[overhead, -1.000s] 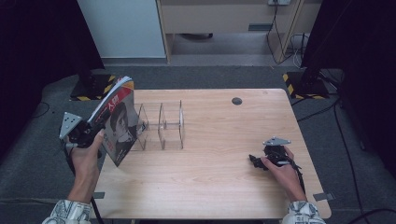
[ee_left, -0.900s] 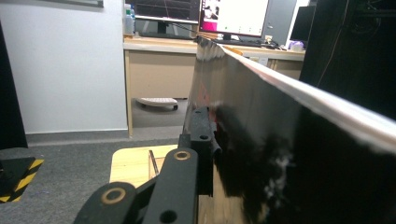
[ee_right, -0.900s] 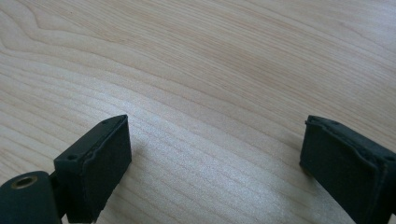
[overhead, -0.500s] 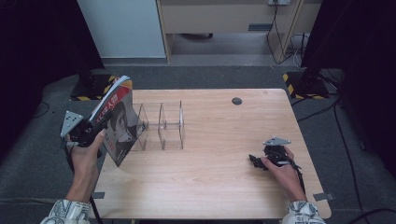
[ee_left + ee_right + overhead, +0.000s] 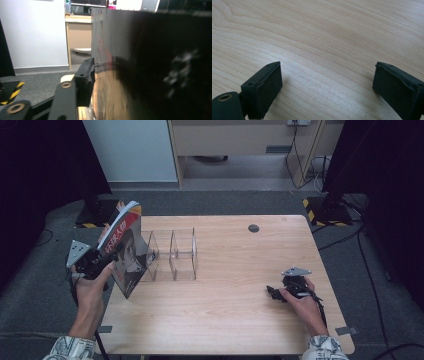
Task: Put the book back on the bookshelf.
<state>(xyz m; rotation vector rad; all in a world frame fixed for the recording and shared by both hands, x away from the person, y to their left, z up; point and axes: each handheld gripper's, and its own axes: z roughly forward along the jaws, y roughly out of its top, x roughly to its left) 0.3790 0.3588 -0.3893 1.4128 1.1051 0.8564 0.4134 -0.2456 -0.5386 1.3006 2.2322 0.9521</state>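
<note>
One magazine, tilted on its lower edge at the left end of the tabletop, leaning against the clear acrylic rack. Left gripper at its cover, fingers just been opening, one beside the glossy cover in the left gripper view with a thin gap; magazine between them, not clamped. One rack with three upright dividers. Right gripper well apart at the tabletop's right, fingers spread wide over bare wood, holding nothing. One dark round spot near the far edge.

Black disc near table's far edge
</note>
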